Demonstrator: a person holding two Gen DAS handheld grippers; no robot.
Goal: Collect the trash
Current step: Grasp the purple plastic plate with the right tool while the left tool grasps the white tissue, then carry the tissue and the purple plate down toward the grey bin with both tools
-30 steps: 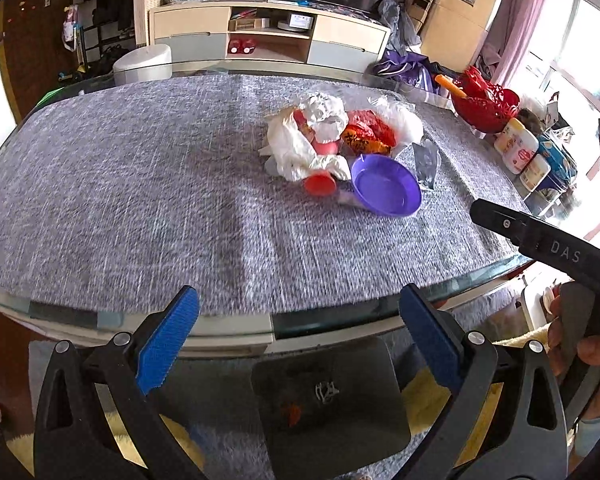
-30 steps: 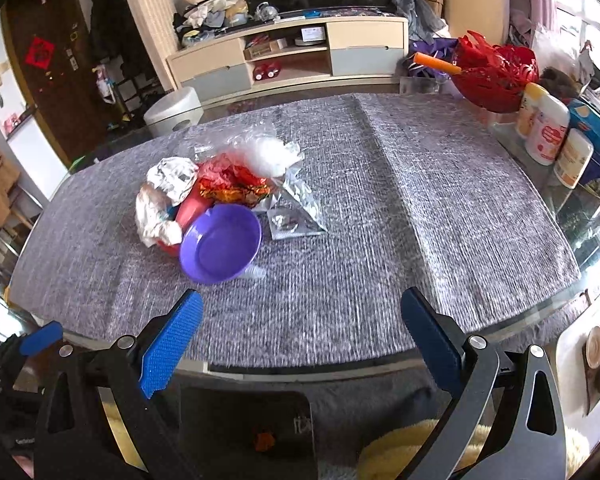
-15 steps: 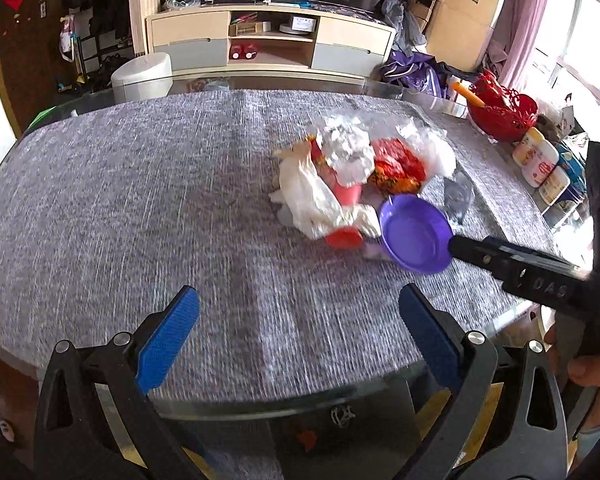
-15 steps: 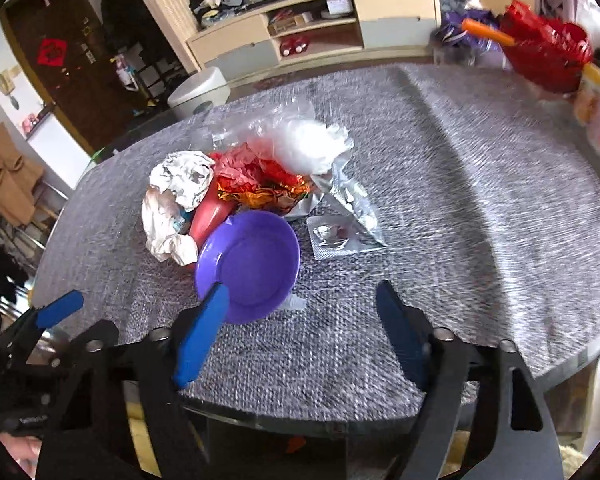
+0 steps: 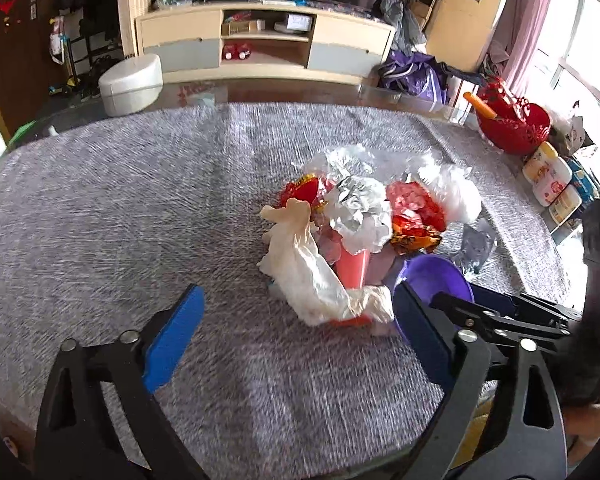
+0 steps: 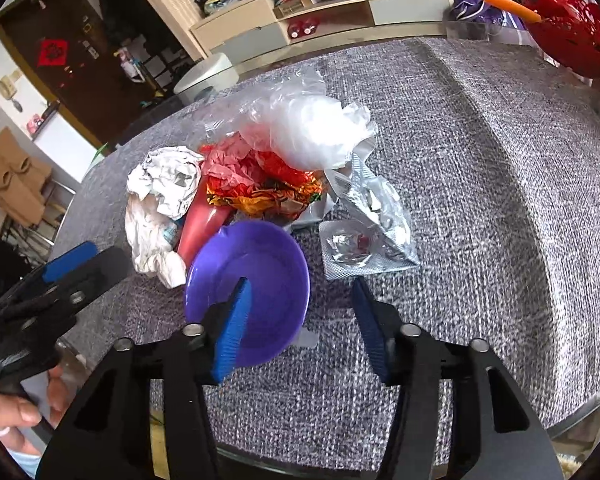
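Right gripper point(image 6: 300, 322): jaws wide apart, empty, straddling the near rim of the purple bowl point(image 6: 256, 280). Left gripper point(image 5: 296, 336): wide open, empty, facing the trash pile point(image 5: 364, 232) on the grey tablecloth point(image 5: 120, 208). Close squarely on the rim; avoid snagging the blister pack point(image 6: 356, 252).

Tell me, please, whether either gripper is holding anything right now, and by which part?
Nothing is held. The right gripper is open around the purple bowl rim; the left gripper is open.

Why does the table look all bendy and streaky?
Left wrist view: the fisheye lens curves the table's grey cloth, and motion smears its weave into streaks; the window at right glares white. Right wrist view: the same curving, but the purple bowl looks sharper.
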